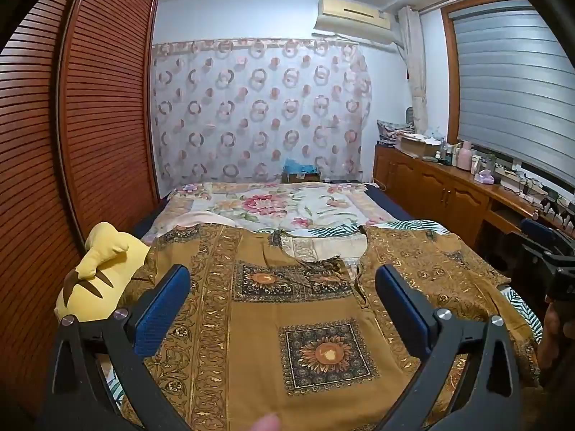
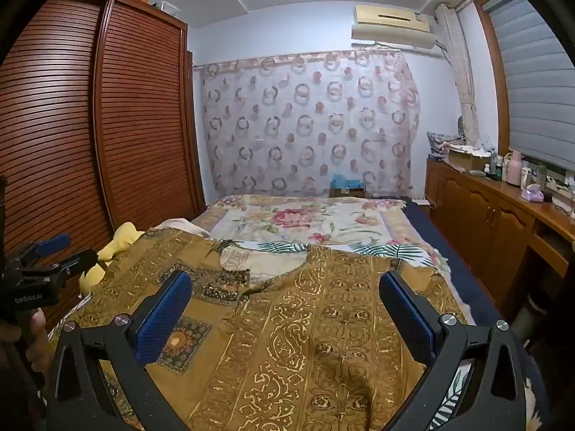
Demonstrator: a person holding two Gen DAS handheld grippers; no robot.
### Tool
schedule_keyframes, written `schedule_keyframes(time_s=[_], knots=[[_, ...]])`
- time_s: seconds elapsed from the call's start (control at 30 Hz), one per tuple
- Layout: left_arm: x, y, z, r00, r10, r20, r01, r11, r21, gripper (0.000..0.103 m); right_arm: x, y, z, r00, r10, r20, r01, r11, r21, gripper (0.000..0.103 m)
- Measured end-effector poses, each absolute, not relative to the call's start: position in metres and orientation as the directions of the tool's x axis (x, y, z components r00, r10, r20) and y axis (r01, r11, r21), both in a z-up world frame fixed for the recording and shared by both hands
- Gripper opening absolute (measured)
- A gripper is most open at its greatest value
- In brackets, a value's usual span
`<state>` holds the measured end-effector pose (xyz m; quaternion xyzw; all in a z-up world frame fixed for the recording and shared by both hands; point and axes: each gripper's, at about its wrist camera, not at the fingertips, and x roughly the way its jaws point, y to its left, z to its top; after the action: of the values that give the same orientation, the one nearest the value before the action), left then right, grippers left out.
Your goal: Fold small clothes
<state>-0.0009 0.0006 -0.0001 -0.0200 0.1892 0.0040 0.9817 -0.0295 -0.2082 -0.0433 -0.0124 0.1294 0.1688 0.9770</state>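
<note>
A mustard-brown patterned top lies spread flat on the bed, neckline facing the far wall; it fills the near part of the right wrist view too. My left gripper hovers above the garment's chest, its blue pads wide apart with nothing between them. My right gripper hangs over the right half of the top, also open and empty. Each gripper shows at the edge of the other's view: the right one and the left one, with a hand on its handle.
A yellow plush toy lies at the bed's left edge beside a louvered wooden wardrobe. A floral quilt covers the far half of the bed. A wooden counter with bottles and clutter runs along the right under the window.
</note>
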Motion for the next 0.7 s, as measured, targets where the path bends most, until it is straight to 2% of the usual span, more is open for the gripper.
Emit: schedule_keyframes(time_s=[0.7], knots=[[0.0004, 0.0036, -0.0015, 0.927, 0.012, -0.374, -0.022, 0.999, -0.024, 0.103, -0.0309, -0.2075, -0.0452, 0.911, 0.324, -0.256, -0.332, 0.943, 0.013, 0.103]])
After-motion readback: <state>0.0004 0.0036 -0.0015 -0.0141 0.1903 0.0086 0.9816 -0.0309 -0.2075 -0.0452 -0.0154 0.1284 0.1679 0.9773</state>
